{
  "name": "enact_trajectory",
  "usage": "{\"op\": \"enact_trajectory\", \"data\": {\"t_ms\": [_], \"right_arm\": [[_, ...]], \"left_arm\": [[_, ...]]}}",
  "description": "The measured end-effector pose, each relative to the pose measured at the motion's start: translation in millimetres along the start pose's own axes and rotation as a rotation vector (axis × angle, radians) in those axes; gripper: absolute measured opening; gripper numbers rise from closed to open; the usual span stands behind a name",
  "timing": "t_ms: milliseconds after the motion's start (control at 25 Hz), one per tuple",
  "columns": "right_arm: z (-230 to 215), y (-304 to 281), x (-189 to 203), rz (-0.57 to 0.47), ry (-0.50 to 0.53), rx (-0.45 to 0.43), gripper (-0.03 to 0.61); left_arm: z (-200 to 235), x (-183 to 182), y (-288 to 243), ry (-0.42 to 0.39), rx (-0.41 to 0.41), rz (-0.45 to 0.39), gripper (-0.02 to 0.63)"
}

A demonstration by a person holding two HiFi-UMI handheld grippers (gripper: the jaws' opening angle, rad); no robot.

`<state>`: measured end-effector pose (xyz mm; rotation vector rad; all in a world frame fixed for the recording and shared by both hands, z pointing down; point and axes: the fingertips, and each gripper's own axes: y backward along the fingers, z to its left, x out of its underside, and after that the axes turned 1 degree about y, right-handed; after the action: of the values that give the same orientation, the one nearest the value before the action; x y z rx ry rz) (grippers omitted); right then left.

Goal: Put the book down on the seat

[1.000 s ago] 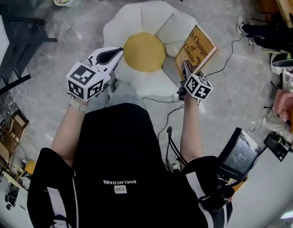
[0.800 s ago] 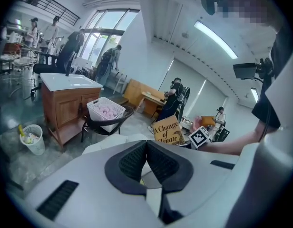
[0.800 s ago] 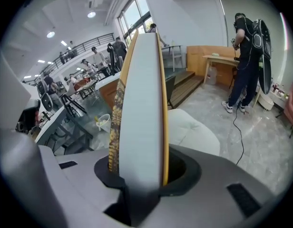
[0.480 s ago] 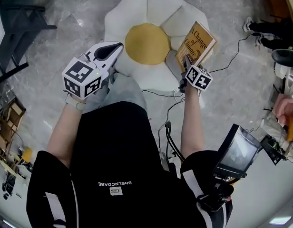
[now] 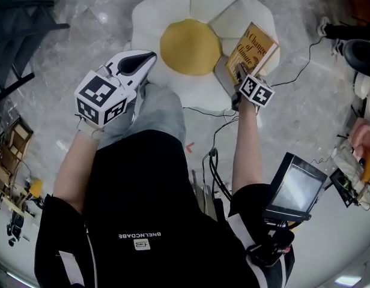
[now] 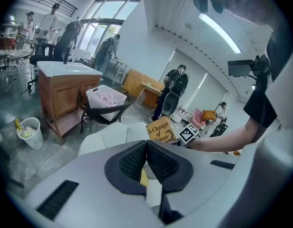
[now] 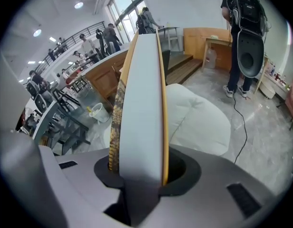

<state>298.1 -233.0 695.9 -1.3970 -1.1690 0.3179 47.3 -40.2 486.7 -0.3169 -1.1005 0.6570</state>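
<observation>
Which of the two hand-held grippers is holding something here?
The right hand-held gripper: its jaws are clamped on the book, gripping it by one edge. The left hand-held gripper has its jaws together with nothing between them.

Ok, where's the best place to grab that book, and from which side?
The page edge facing the right claw, coming straight at it with one jaw on each cover: the book is closed and flat, so thin there. That claw grips it so.
</observation>
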Motion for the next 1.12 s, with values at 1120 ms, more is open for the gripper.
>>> {"op": "enact_trajectory", "data": {"t_ms": [1120], "right_arm": [[-49.4, -174.3, 69.4, 0.215, -0.049, 0.101, 0.158]], "left_arm": [[99.3, 91.1, -41.7, 0.117, -0.008, 0.079, 0.014]]}}
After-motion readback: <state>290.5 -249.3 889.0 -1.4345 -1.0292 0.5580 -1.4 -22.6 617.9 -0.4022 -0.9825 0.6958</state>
